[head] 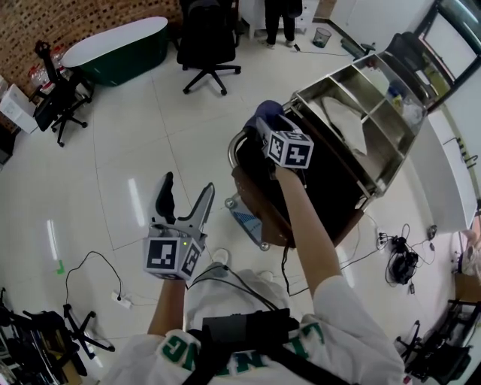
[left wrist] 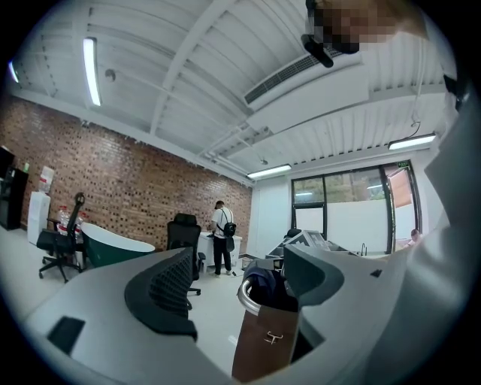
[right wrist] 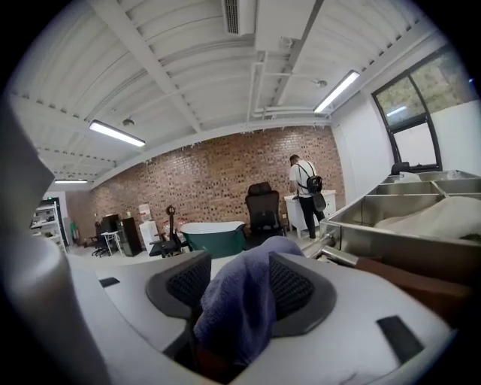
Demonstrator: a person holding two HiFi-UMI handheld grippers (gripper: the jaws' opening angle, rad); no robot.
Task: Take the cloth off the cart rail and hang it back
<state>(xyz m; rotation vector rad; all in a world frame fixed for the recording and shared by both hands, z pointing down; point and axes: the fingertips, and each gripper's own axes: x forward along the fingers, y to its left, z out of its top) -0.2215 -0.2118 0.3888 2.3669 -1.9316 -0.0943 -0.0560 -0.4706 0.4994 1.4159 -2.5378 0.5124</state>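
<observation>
A blue cloth (head: 267, 111) is draped over the curved metal rail (head: 234, 148) at the end of a steel cart (head: 391, 154). My right gripper (head: 263, 126) is at the rail. In the right gripper view the cloth (right wrist: 239, 304) hangs between the jaws of that gripper (right wrist: 237, 280), which stand apart around it without pinching it. My left gripper (head: 186, 189) is held low to the left of the cart, open and empty. In the left gripper view its jaws frame the cloth (left wrist: 263, 280), the rail (left wrist: 243, 299) and the cart's brown end panel (left wrist: 267, 342) from a distance.
A white cloth (head: 344, 116) lies in the cart's top tray. Office chairs (head: 207, 37) (head: 56, 98) and a green bathtub (head: 120, 49) stand farther off, and a person (head: 278, 19) is at the back. Cables (head: 394, 256) and a power strip (head: 120, 299) lie on the tiled floor.
</observation>
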